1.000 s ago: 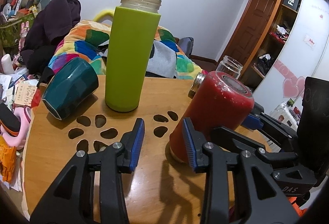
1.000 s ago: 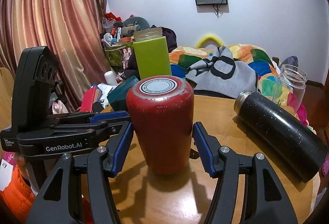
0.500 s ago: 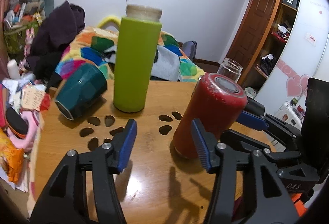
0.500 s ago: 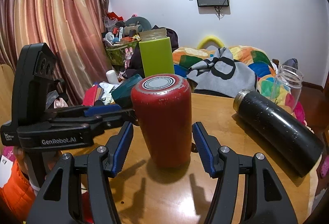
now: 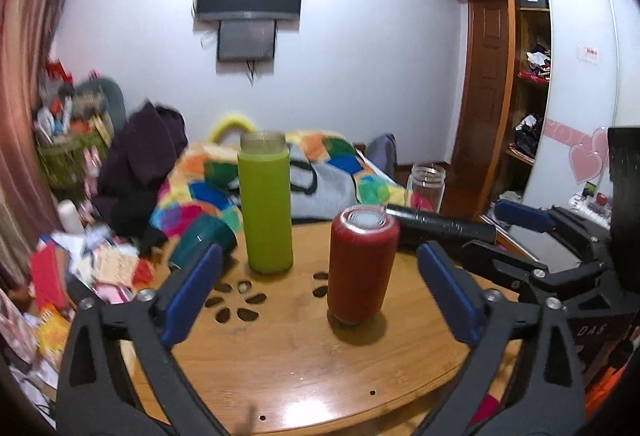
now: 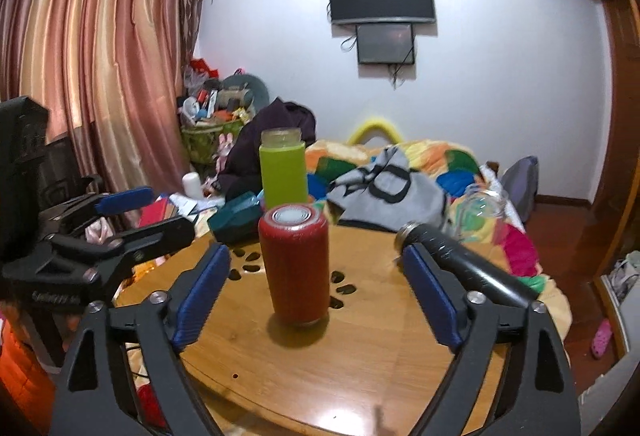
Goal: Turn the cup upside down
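Note:
A red cup point(image 5: 361, 265) stands on the round wooden table point(image 5: 304, 352) with its flat base up; it also shows in the right wrist view point(image 6: 295, 263). My left gripper point(image 5: 320, 296) is open and empty, held back from the cup near the table's front edge. My right gripper point(image 6: 316, 294) is open and empty, also back from the cup, with the cup centred between its fingers. The right gripper's body shows at the right of the left wrist view point(image 5: 552, 256).
A tall green bottle point(image 5: 265, 202) stands behind the red cup. A dark teal cup point(image 5: 204, 246) lies on its side at the left. A black flask point(image 6: 464, 266) lies on the right. A clear glass jar point(image 5: 426, 188) stands at the far right edge.
Both grippers have pulled back and away from the red cup and opened wider. The cup stays standing on the table.

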`<state>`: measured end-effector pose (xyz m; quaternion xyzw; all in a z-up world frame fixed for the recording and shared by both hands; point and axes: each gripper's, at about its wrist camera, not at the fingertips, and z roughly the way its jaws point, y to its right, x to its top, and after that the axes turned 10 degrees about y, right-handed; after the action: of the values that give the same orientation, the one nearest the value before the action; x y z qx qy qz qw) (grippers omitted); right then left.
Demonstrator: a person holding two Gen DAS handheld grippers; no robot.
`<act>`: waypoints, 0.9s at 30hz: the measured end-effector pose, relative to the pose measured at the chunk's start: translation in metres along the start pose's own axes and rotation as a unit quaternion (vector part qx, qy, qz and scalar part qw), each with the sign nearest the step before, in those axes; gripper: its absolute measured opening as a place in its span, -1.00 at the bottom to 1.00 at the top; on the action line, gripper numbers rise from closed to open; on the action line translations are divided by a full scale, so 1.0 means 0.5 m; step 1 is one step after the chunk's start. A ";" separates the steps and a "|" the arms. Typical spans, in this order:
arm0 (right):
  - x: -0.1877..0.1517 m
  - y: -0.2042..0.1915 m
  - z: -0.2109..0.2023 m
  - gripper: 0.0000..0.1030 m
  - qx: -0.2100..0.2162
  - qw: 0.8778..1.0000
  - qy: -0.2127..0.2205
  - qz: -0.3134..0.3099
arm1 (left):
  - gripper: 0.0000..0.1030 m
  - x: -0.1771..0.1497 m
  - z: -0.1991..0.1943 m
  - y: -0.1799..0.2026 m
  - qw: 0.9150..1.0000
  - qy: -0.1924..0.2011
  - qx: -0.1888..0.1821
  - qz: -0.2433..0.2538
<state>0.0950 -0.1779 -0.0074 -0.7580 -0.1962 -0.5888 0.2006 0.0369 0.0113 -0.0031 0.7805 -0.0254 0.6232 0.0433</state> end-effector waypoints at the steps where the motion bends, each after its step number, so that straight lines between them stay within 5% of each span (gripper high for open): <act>1: 0.003 -0.001 -0.008 0.83 -0.002 1.000 0.004 0.001 | 1.00 0.002 -0.011 0.008 1.000 0.009 0.008 0.007; 3: 0.008 0.000 -0.027 1.00 -0.010 1.000 0.012 0.006 | 1.00 0.004 -0.028 0.020 1.000 0.018 0.014 0.013; 27: 0.017 -0.008 -0.122 1.00 -0.047 0.998 0.038 0.012 | 1.00 -0.005 -0.106 0.054 0.998 0.045 0.029 0.010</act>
<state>0.0453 -0.2068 0.0147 -0.7462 -0.1510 -0.6232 0.1790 -0.0177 -0.0103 0.0073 0.7520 -0.0130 0.6589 0.0152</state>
